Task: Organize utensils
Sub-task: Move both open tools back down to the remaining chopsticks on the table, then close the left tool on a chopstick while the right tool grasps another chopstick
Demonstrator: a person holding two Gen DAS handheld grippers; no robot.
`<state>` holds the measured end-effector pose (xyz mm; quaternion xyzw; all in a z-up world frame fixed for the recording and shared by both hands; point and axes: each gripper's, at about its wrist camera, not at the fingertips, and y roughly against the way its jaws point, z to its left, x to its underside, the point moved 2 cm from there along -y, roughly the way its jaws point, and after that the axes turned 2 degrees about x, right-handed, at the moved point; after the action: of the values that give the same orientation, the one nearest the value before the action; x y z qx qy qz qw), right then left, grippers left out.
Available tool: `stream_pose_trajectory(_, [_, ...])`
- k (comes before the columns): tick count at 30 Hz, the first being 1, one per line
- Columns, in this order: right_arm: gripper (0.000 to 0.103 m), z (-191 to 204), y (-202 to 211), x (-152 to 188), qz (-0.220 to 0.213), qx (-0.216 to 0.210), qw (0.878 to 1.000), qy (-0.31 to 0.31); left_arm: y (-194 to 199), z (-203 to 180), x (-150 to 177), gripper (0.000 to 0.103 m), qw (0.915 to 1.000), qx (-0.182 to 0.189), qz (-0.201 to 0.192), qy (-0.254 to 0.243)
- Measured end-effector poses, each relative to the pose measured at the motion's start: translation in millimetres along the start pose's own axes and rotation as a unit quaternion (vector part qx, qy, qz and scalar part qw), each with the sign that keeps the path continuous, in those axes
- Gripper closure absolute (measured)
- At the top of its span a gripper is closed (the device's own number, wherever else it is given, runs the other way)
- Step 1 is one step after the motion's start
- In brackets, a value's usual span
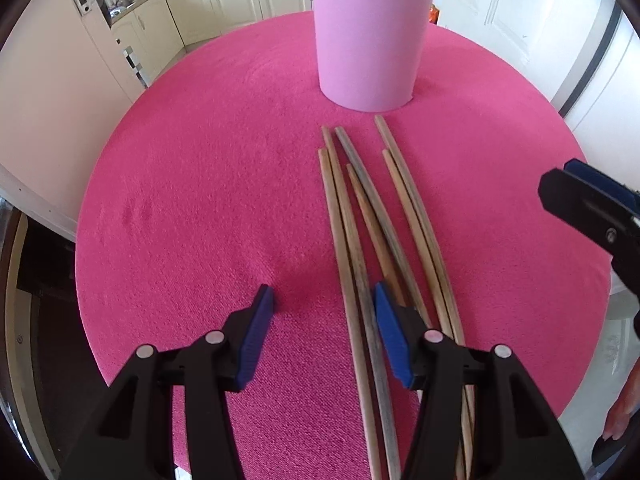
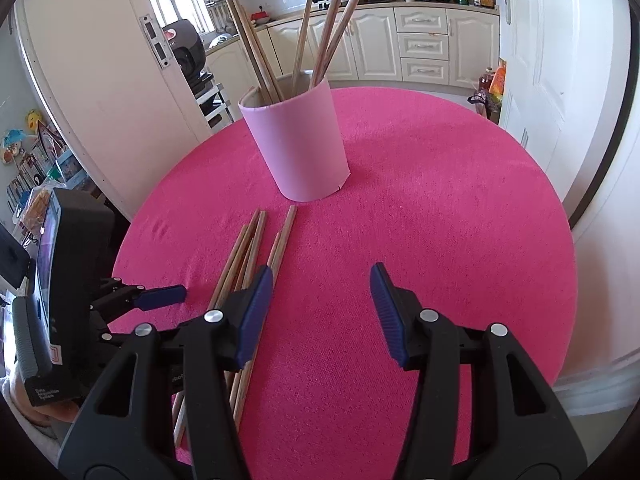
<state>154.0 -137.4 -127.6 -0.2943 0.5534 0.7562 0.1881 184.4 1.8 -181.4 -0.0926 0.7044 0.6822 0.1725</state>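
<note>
A tall pink holder (image 1: 368, 40) stands at the far side of the round pink-covered table (image 1: 200, 160). Several wooden chopsticks (image 1: 360, 220) lie in a loose bundle in front of it, pointing toward it. My left gripper (image 1: 324, 312) hovers open over their near ends. The two leftmost sticks run between its jaws beside the right pad, untouched. In the right wrist view the holder (image 2: 298, 144) has several chopsticks (image 2: 320, 32) standing in it. My right gripper (image 2: 320, 296) is open over bare cloth, its left finger above the lying chopsticks (image 2: 256, 260). The left gripper's blue pad (image 2: 160, 296) shows at the left.
The table's edge curves close on both sides, with floor below. A white door (image 2: 100, 80) stands left of the table and kitchen cabinets (image 2: 420, 44) behind it. The right gripper's fingers (image 1: 576, 192) reach in at the right edge of the left wrist view.
</note>
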Motion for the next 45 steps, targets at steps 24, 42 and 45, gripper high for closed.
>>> stream_pose_trajectory(24, [0.052, 22, -43, 3, 0.102, -0.023, 0.994, 0.015, 26, 67, 4, 0.09, 0.9956, 0.063, -0.01, 0.069])
stream_pose_trajectory(42, [0.079, 42, -62, 2, 0.145, -0.008, 0.988, 0.052, 16, 49, -11, 0.097, 0.9983, 0.028, -0.007, 0.05])
stream_pose_trajectory(45, [0.079, 47, -65, 2, 0.149, 0.005, 0.987, 0.064, 21, 54, -9, 0.097, 0.9979, 0.03, -0.013, 0.056])
